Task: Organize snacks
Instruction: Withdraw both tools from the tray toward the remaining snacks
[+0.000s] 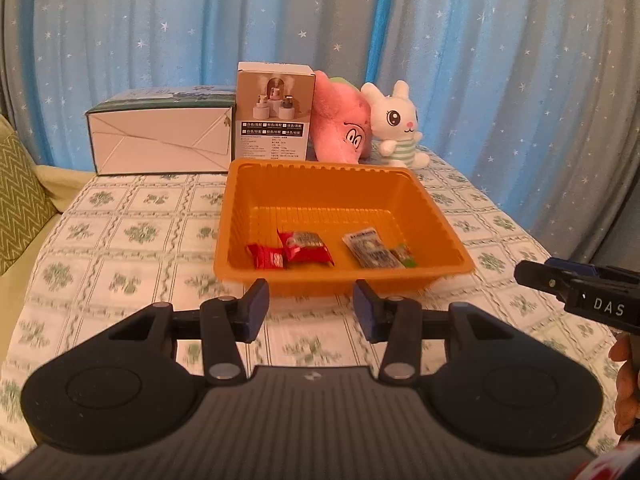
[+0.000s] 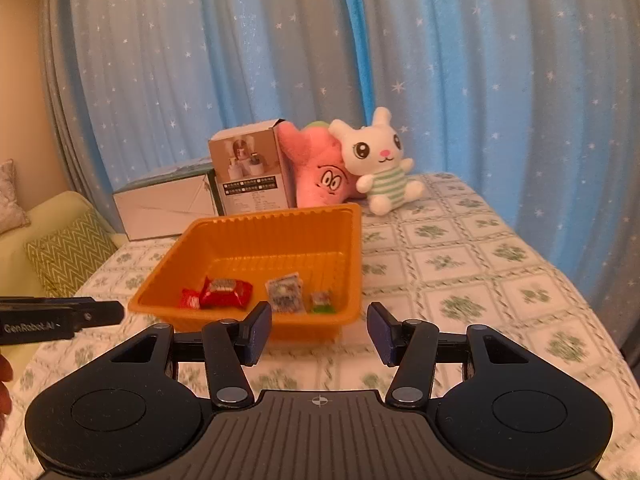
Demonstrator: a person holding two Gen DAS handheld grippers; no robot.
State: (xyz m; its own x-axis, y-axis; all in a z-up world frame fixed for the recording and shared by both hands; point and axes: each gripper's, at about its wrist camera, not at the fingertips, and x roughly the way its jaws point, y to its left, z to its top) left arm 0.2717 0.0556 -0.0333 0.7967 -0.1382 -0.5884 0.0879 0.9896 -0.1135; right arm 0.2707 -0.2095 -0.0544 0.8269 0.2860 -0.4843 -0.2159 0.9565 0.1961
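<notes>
**Four snacks in the tray, both grippers empty**

Four wrapped snacks lie on the floor of the orange tray [image 1: 448, 216], along its near wall: a small red packet [image 1: 267, 258], a larger red packet [image 1: 306, 246] touching and partly overlapping it, a silver-blue packet [image 1: 370, 249], and a small green-ended packet [image 1: 403, 255] just beside that one. No snack shows on the tablecloth [image 1: 120, 248] in either view, so you can judge the gathering as done or nearly so.

Your left gripper [image 1: 311, 306] hangs short of the tray's near rim, jaws spread, nothing between them. Your right gripper [image 2: 319, 334] sits the same way at the tray's near right corner, jaws apart and empty.

Should you need to rearrange, expect these packets to be light, thin and crinkly, with slick film that slides on the smooth plastic. Pinch across a crimped end seam or the flat body, not the puffed middle, and press gently, since the contents may crush. The tray itself looks thin and flexible; it may skid if nudged.

Behind the tray you have two boxes, a long white box [image 1: 160, 140] and an upright product box [image 1: 274, 116], and two plush toys, a pink starfish [image 1: 344, 124] and a white rabbit [image 1: 396, 128].
</notes>
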